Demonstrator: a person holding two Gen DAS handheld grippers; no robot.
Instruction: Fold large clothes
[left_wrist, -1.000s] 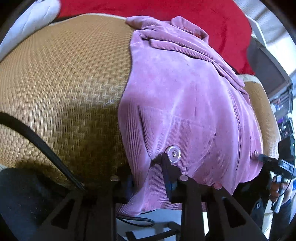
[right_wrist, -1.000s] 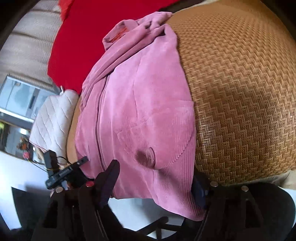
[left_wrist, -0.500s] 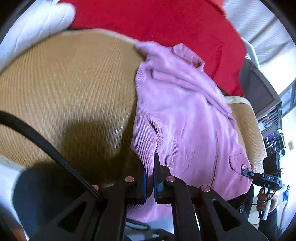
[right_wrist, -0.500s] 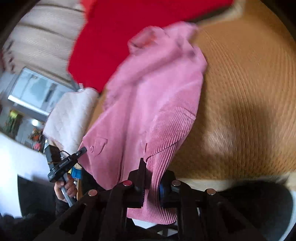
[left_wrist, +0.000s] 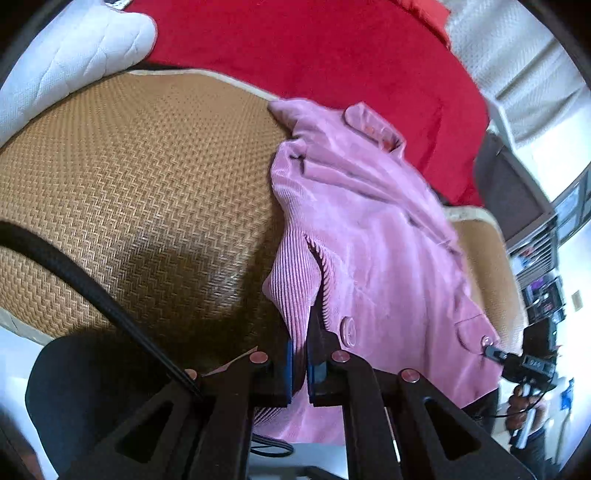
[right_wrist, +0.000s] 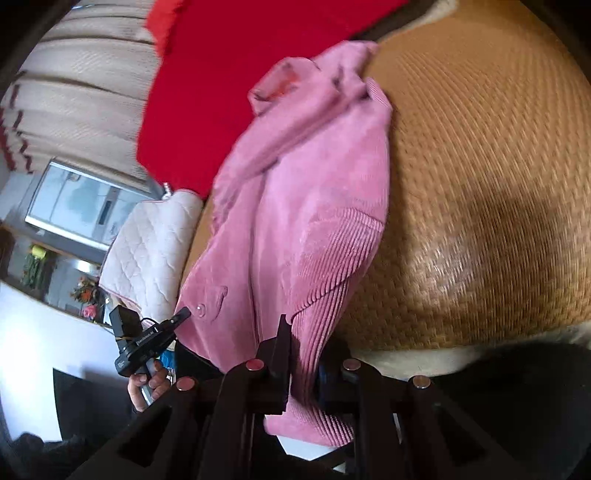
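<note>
The pink corduroy jacket (left_wrist: 373, 236) lies on a woven mat (left_wrist: 140, 177), its near hem lifted. The left hand-held gripper (left_wrist: 299, 363) and right hand-held gripper (right_wrist: 303, 373) each pinch that hem.

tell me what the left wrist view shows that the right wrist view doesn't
Only the left wrist view shows the left gripper shut on the pink jacket's near edge, and a black cable crossing the woven mat.

Only the right wrist view shows the right gripper clamped on the jacket's ribbed edge, and a window behind.

Both show the jacket lying on the mat, the red blanket beyond it, a white quilted cushion, and the other gripper nipping the far corner.
</note>
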